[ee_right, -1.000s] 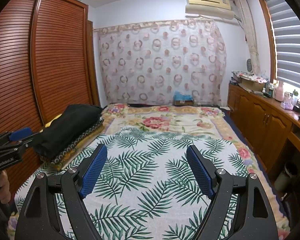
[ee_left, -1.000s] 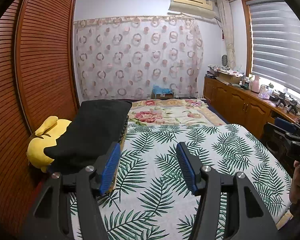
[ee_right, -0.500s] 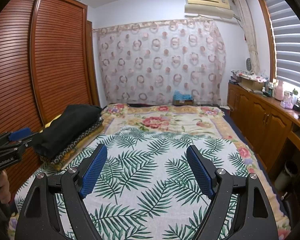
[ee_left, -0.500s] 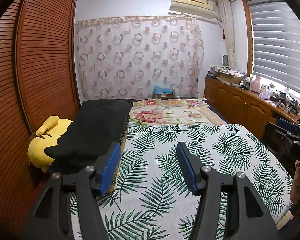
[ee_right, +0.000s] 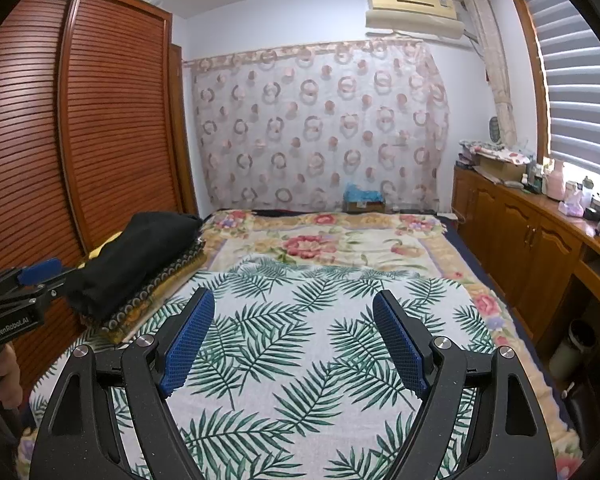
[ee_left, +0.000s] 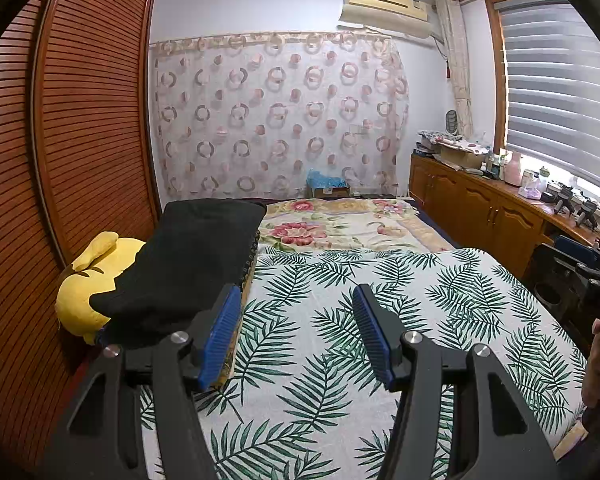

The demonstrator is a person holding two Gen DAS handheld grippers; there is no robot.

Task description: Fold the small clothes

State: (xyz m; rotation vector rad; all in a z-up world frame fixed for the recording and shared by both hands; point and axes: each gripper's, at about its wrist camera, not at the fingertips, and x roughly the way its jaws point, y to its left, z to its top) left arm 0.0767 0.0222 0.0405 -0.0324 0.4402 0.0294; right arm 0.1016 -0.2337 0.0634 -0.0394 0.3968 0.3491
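Both sets of jaws stand spread with nothing between them: the left gripper moderately, the right gripper wider; each hangs over the palm-leaf sheet, clear of it. Two grippers, four blue pads; one pad of the left gripper peeks in at nine o'clock of the right wrist view, a hand below it cut off by the frame; the right gripper's body shows at three o'clock of the left wrist view, mostly cropped.

One black garment lies at ten o'clock of the left gripper, on a patterned stack of cloth whose layers I cannot count; one yellow plush toy sits half buried beneath it, against the slatted wardrobe. One floral blanket lies at twelve o'clock, beyond the leaf sheet; one blue bundle rests past the bed's far end, too small to identify. The clutter on the cabinet at two o'clock is hard to make out.
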